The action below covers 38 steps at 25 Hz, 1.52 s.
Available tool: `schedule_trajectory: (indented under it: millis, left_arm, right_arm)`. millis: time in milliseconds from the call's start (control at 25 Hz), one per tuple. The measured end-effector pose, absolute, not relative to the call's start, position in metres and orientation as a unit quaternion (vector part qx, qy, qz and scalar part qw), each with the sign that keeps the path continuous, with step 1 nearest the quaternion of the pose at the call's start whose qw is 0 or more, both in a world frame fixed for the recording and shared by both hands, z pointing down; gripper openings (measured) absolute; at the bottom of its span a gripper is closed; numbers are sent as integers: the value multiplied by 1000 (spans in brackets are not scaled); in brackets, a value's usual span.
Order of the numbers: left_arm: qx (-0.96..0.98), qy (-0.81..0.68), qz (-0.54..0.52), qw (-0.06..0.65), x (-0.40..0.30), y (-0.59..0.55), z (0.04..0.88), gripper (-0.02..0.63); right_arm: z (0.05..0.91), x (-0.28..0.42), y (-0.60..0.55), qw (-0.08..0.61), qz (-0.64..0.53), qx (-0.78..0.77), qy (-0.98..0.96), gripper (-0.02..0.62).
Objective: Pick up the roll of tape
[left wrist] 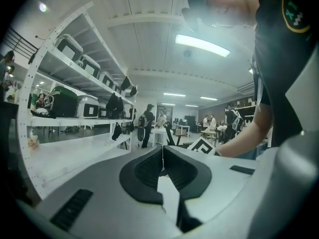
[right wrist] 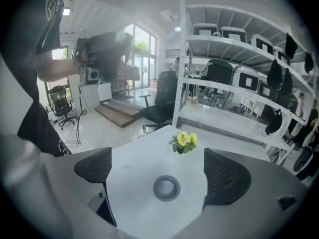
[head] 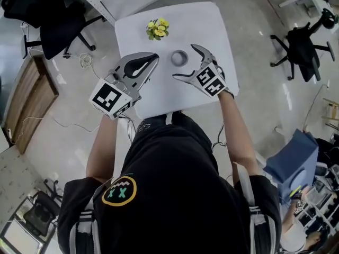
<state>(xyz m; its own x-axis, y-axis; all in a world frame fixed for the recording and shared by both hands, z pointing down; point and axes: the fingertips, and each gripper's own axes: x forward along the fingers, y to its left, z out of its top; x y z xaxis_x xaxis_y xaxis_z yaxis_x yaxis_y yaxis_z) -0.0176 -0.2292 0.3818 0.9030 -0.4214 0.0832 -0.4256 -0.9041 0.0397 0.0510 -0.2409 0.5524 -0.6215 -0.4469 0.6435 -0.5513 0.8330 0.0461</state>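
Right gripper view: right gripper (right wrist: 158,163) gapes wide, facing the flat tape roll (right wrist: 166,188). It looks light and stiff, so I'd pinch across its rim. Meanwhile the left gripper (left wrist: 162,156) sits closed, empty.

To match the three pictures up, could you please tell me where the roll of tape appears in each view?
Head view: roll of tape upper centre on the white table, below-right of the yellow flowers.
Left gripper view: not in it.
Right gripper view: low centre, between the spread jaws.
Shared landmark: the yellow flowers, just beyond the tape in both.
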Motion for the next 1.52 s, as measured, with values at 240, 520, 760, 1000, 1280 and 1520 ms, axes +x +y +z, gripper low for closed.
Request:
schedule_trajectory:
  millis: [240,520,760,1000,1280,1520]
  left_arm:
    - [972,-230,40,30,-17,-232,383,21]
    - [969,-241,43,28,-14,-235,382,21]
    - [967,-250,47,25,-17,-233,378,21]
    - [964,-260,55,25,-21,-225,377,21]
    - [960,-269,66,26,-28,-219,376,21]
    - [958,-276,68,30,-30,-214,368,21]
  right_arm:
    - [601,50,-249,415,65,216,-881,584]
    - [673,49,-255,480,83,162,-858,565]
    - [725,48,-250,534,78,118,-833,544]
    - [760,50,-246,579,71,88,-808,523]
    - [783,38,-240,602,57,68,-794,520]
    - [801,45,-236,633,30,62,-771,502]
